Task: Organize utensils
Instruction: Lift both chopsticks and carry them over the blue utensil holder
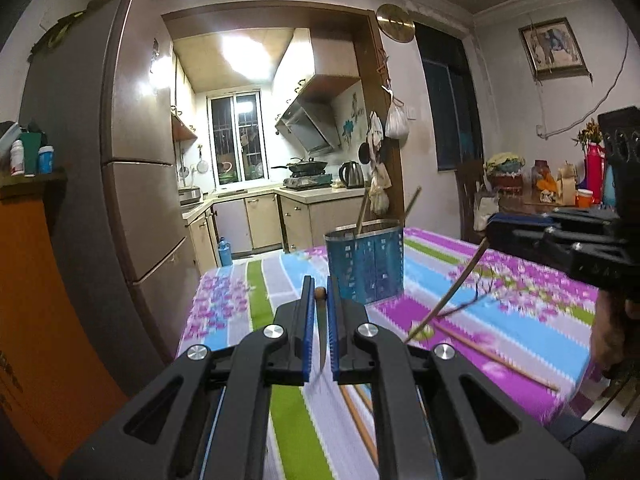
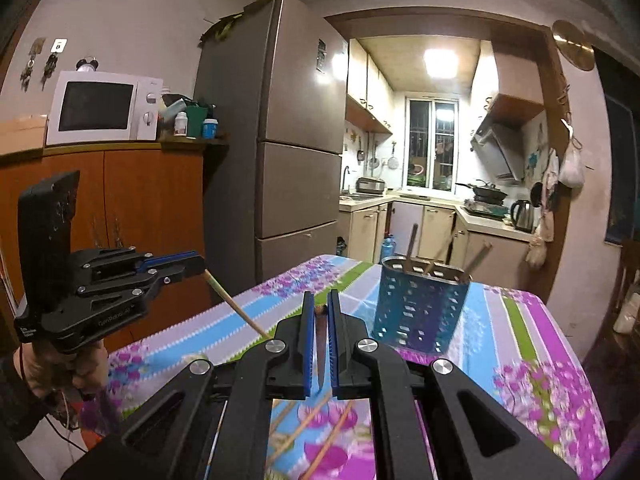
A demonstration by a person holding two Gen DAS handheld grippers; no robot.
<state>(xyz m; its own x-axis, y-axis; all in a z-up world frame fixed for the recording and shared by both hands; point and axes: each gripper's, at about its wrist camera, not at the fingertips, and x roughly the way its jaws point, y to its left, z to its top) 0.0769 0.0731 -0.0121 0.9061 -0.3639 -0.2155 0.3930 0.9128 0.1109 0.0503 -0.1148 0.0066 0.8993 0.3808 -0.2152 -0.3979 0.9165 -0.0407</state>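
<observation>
Kitchen table [image 1: 520, 292]; each tool holds chopstick [image 1: 444, 300] slanting handle-up.

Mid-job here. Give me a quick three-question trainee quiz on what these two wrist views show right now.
1. True or false: the left tool is shut on a chopstick.
2. Where does the blue holder stand? A: on the table. B: on the kitchen counter. C: on top of the fridge.
3. Short answer: what lies loose on the table, outside the holder?

Key: 1 true; 2 A; 3 more chopsticks.
</observation>
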